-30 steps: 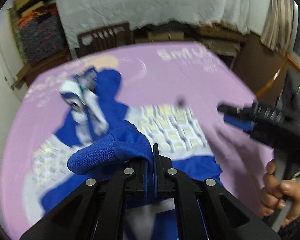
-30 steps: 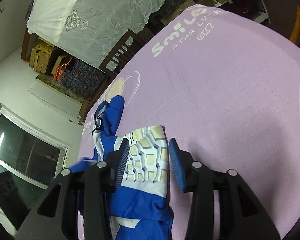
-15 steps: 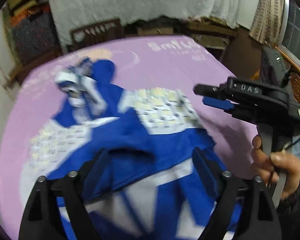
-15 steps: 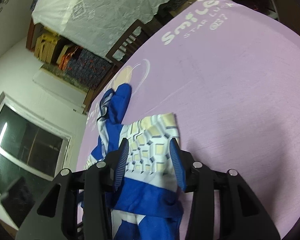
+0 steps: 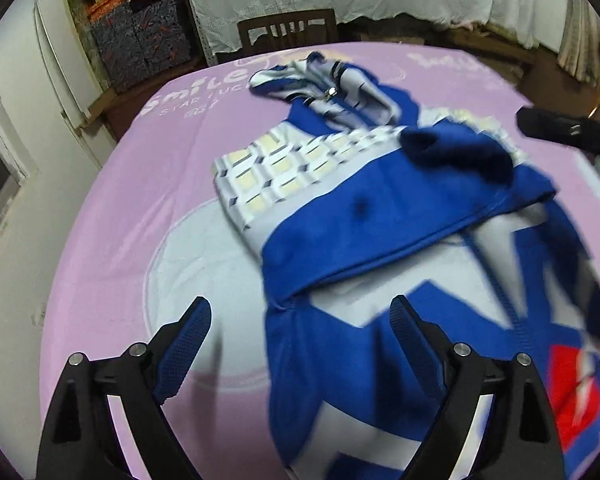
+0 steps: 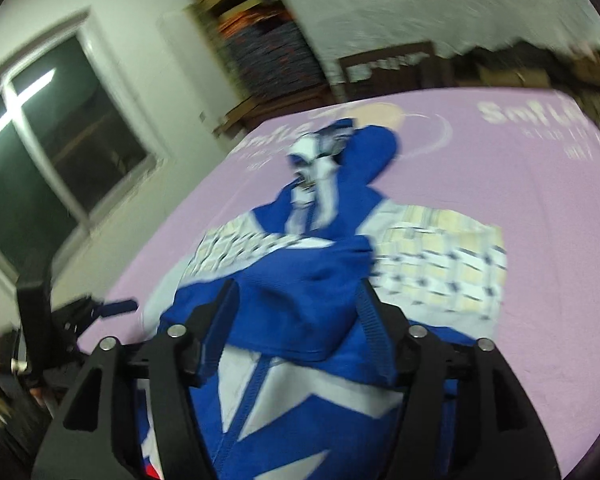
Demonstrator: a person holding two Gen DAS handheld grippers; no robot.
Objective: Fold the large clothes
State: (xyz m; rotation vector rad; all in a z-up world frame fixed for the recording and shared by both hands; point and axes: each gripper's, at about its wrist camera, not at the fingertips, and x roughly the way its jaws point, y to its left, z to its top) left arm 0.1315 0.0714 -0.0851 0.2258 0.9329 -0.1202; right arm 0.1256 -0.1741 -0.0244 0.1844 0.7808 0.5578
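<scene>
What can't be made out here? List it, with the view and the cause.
- Jacket lower hem, left wrist view: cut off by the bottom edge and the left gripper.
- Red patch, left wrist view: motion blur, design unreadable.
- Right gripper contact with the jacket, right wrist view: blurred, cannot tell.
- Cloth lettering, right wrist view: smeared, cut off.

The purple table cover bore white lettering, "Smile" with a smaller line beneath reading partly "STAR LUC".

Left gripper wide open above jacket, holding nothing; sleeve folded across its chest; jacket spread on purple cloth.
</scene>
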